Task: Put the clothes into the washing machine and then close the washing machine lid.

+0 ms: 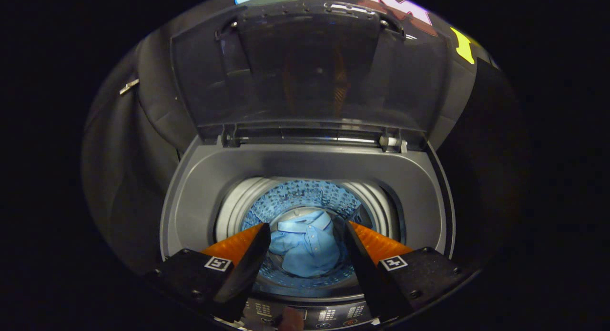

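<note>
A light blue collared shirt (pixel 305 245) lies crumpled at the bottom of the washing machine drum (pixel 305 197), well below my fingers. My gripper (pixel 307 228) hovers above the drum mouth, open, with nothing between its fingers. The shirt shows through the gap between them. The washing machine's dark see-through lid (pixel 310 69) stands upright at the back, hinged along the far rim. The grey top frame (pixel 200 188) rings the drum opening.
The control panel (pixel 305 315) runs along the near edge just under my fingers. Black cloth hangs behind and to both sides of the machine, with a small metal clip (pixel 129 86) on the left.
</note>
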{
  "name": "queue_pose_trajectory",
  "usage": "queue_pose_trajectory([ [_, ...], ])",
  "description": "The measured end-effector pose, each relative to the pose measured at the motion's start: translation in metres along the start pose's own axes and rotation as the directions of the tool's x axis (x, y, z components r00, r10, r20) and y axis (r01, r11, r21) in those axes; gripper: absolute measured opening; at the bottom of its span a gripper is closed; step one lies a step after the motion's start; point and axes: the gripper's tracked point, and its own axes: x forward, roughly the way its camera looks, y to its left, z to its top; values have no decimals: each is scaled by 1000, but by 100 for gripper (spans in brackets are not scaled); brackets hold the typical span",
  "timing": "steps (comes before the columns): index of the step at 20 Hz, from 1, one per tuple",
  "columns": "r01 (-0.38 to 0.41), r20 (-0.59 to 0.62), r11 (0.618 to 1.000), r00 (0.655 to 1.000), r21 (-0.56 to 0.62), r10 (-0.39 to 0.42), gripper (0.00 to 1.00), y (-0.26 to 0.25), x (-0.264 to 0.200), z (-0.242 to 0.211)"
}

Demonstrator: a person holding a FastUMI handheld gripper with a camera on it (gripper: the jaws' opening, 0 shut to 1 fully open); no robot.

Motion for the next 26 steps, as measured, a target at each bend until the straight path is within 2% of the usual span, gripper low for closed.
queue_pose_trajectory([
  [5,23,101,1000,995,16,-25,97,-7,-37,39],
  [10,-12,184,997,983,70,-1,100,-13,-79,84],
  [17,-14,354,997,935,73,-13,100,-24,-125,193],
  [22,-7,421,997,907,83,-29,100,-29,-140,266],
  [26,-38,397,992,918,121,-13,100,-25,-116,291],
])
